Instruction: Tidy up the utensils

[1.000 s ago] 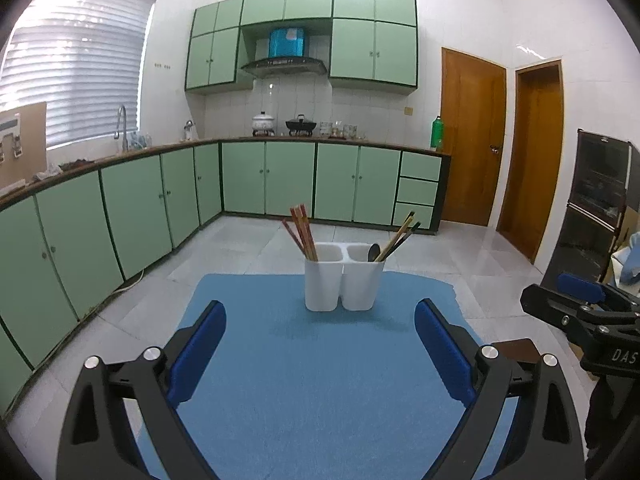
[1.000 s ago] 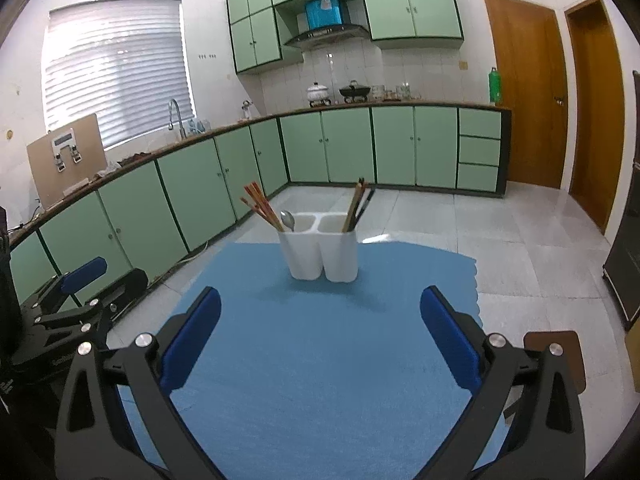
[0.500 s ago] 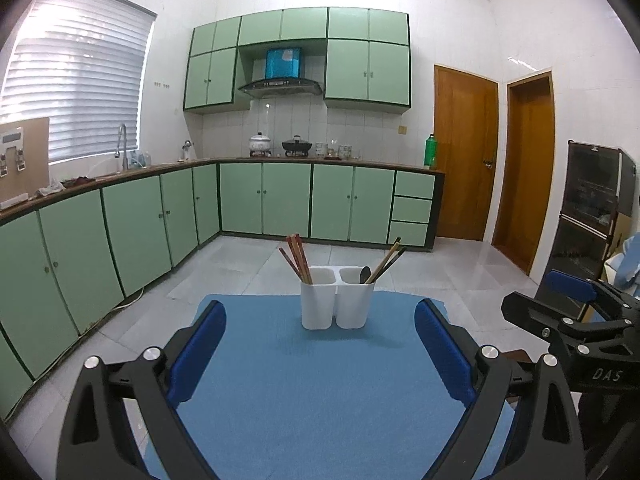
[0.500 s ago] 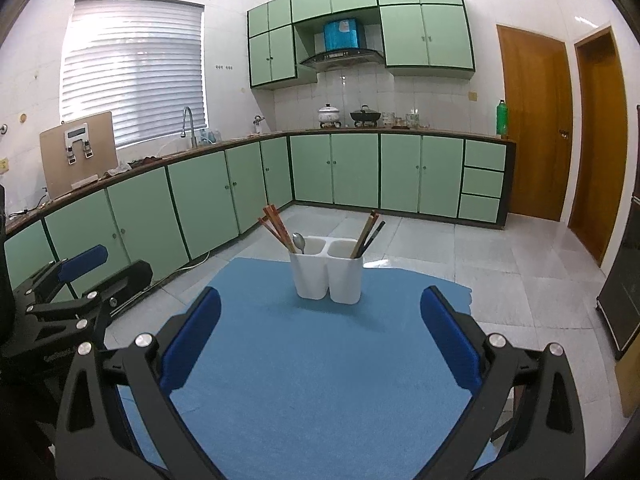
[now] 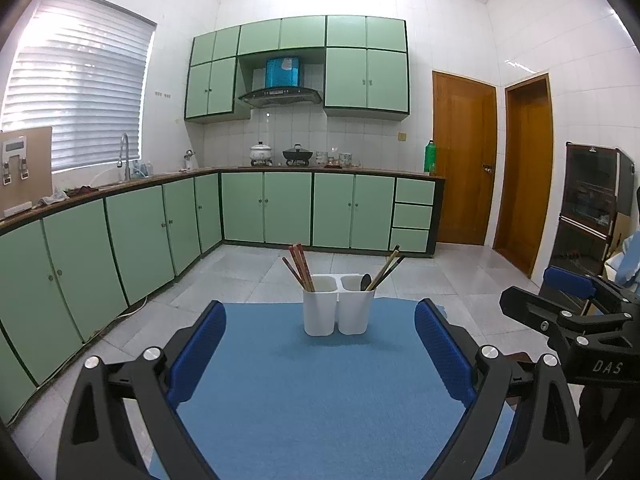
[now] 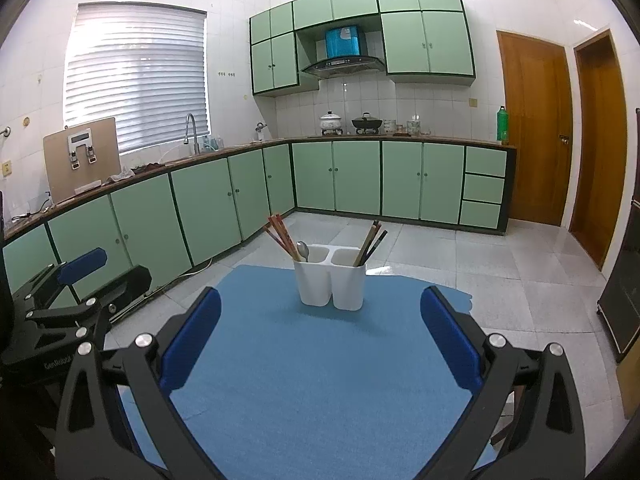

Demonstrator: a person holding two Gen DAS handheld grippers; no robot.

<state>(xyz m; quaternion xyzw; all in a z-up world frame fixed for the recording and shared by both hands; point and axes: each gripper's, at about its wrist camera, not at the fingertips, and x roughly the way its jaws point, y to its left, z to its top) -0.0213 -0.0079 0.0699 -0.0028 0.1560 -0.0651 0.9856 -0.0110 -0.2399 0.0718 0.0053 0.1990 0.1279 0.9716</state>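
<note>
Our left gripper (image 5: 320,344) and right gripper (image 6: 320,332) both hang with jaws spread wide, empty. Straight ahead of each, well apart, the white utensil holder (image 5: 338,312) stands on the blue mat (image 5: 320,400), its chopsticks (image 5: 300,268) leaning up and outward; neither gripper seems nearer.

Two-compartment utensil holder (image 5: 339,311) is set upright near far edge of mat (image 5: 320,392), roughly centred. Reddish chopsticks (image 5: 299,266) are held in left compartment, leaning left; w/ a spoon (image 6: 303,250) beside them per right wrist view. Darker chopsticks (image 5: 387,267) are held in right compartment, leaning right. Base cabinets (image 5: 304,212) are ranged behind holder & along left wall. Doors (image 5: 464,160) are placed at right rear. Left gripper (image 5: 320,344) & right gripper (image 6: 320,332) are positioned before holder, well apart from it, side by side.
</note>
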